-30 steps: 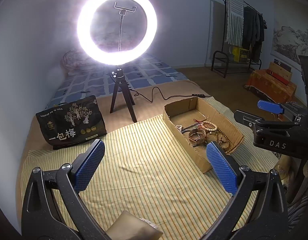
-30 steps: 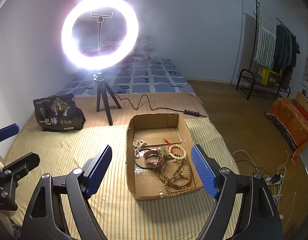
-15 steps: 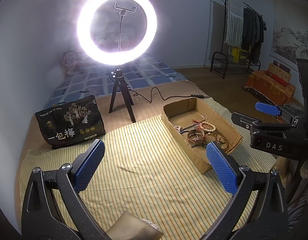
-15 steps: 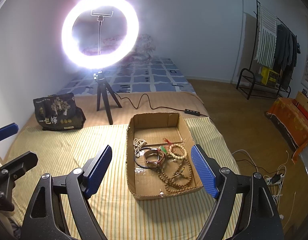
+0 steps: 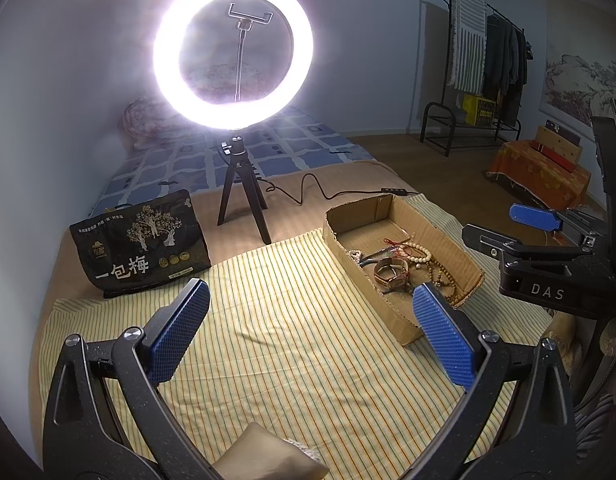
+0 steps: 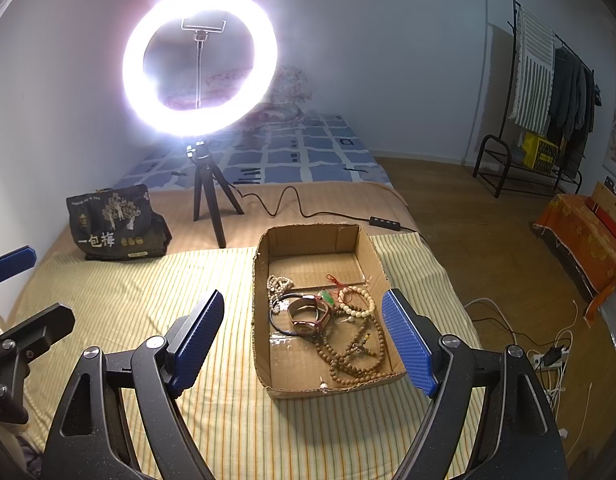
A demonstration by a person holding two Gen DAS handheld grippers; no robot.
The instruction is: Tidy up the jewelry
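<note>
A shallow cardboard box (image 6: 264, 340) (image 5: 404, 320) lies on the striped yellow cloth (image 6: 140, 300). Inside it are a watch (image 6: 308, 314) (image 5: 390, 270), a long brown bead string (image 6: 354, 356), a pale bead bracelet (image 6: 358, 302), a white bead strand (image 6: 277, 286), a black ring and a red cord with a green piece (image 6: 328, 295). My right gripper (image 6: 304, 338) hovers open over the box's near half, nothing between its blue pads. To the box's left, my left gripper (image 5: 308, 328) hangs open above the cloth and holds nothing.
A lit ring light on a black tripod (image 6: 210, 204) stands behind the cloth, its cable (image 6: 292, 204) running right past the box. A black printed bag (image 6: 112, 224) sits at the far left. Bed edge, wood floor, floor cables (image 6: 548, 356) and a clothes rack (image 6: 548, 92) lie to the right.
</note>
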